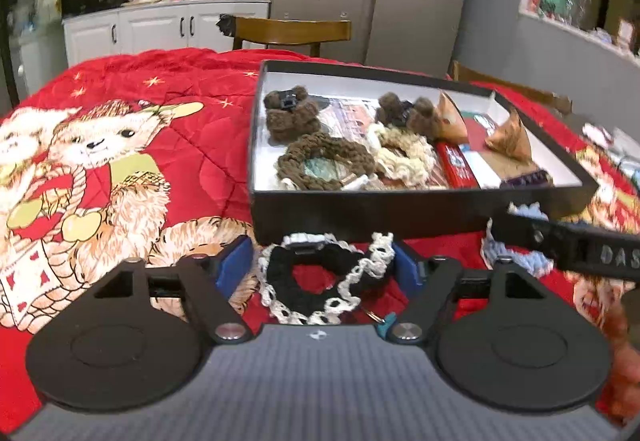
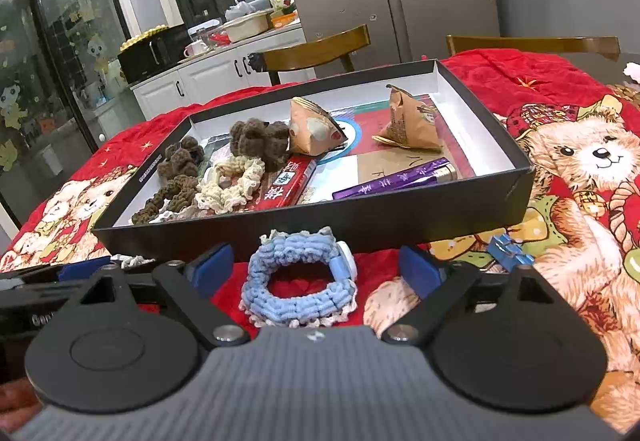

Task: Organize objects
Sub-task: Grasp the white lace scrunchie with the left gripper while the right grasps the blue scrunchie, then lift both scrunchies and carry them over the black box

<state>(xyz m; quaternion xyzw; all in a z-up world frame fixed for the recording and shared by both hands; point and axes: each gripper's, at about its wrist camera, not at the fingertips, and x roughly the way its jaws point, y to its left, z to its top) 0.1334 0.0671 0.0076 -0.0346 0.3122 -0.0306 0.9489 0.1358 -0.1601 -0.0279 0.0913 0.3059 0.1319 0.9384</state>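
A black scrunchie with white lace trim [image 1: 320, 277] lies on the red bear-print cloth [image 1: 160, 101], just in front of the black shallow box [image 1: 360, 209]. My left gripper [image 1: 322, 265] straddles it, blue pads close beside it, open. A light blue scrunchie [image 2: 298, 277] with a white tag lies before the box [image 2: 320, 229]. My right gripper [image 2: 316, 271] stands open around it, with gaps on both sides. The box holds brown scrunchies [image 2: 260, 137], a cream one [image 2: 232, 181], two paper pyramid packets [image 2: 408, 121], a red packet [image 2: 288, 181] and a purple tube [image 2: 392, 181].
A small blue clip [image 2: 510, 251] lies on the cloth right of my right gripper. The right gripper's black finger [image 1: 580, 249] crosses the left wrist view at right. Wooden chairs [image 2: 320, 49] stand behind the table, with white cabinets [image 1: 160, 25] and a fridge beyond.
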